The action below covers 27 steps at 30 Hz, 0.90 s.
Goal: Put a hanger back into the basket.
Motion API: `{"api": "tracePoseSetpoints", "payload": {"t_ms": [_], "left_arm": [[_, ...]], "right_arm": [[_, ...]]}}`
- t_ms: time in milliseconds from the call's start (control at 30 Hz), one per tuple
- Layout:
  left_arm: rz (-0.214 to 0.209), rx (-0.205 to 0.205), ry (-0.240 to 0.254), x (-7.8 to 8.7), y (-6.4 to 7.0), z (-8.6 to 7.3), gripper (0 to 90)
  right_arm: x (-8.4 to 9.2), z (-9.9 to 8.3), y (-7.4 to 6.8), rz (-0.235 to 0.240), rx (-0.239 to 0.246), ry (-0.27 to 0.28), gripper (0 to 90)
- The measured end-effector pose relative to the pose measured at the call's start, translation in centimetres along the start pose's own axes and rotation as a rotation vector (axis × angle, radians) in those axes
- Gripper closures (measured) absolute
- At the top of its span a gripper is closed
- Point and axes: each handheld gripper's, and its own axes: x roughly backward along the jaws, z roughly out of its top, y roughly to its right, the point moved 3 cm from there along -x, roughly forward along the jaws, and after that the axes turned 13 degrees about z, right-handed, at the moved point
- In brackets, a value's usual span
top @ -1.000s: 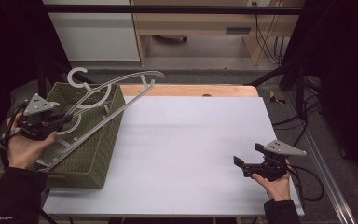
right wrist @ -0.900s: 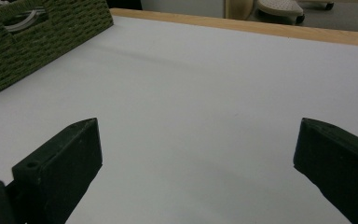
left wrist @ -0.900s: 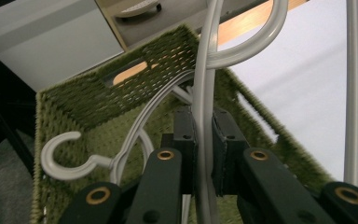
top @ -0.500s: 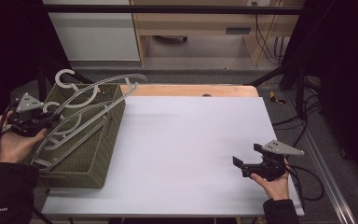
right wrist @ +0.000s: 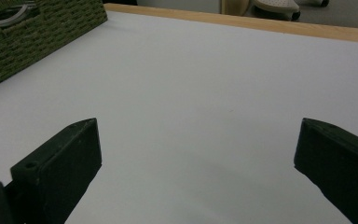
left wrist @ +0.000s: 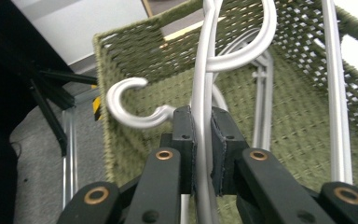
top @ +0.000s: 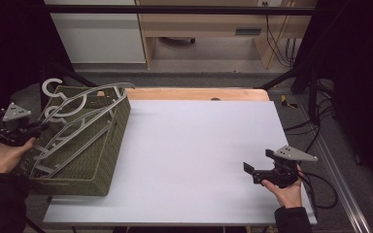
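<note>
The left hand-held gripper is at the left side of the bench. Its 2 black jaws are pinching the thin neck of a grey hanger. The hanger's hook curls out to one side, just past the jaws. The hanger lies tilted across the top of a green woven basket, with more grey hangers beside it. The right hand-held gripper sits low over the white bench, well apart from the basket. Its jaws are spread wide with nothing between them.
</note>
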Motion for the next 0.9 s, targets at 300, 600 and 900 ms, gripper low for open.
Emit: {"api": "tracePoseSetpoints", "payload": {"t_ms": [300, 600, 900], "left_arm": [[0.019, 0.024, -0.013, 0.3, -1.7, -1.2, 81.6], [0.035, 0.016, -0.043, 0.6, -2.7, -2.4, 81.7], [0.016, -0.012, -0.068, -1.1, -0.5, -2.6, 81.7]], "right_arm": [[0.0, 0.0, 0.0, 0.003, 0.005, -0.006, 1.0], [-0.1, -0.1, 0.0, 0.005, 0.007, -0.012, 0.9], [-0.3, -0.2, 0.0, 0.003, 0.006, -0.021, 0.8]]}}
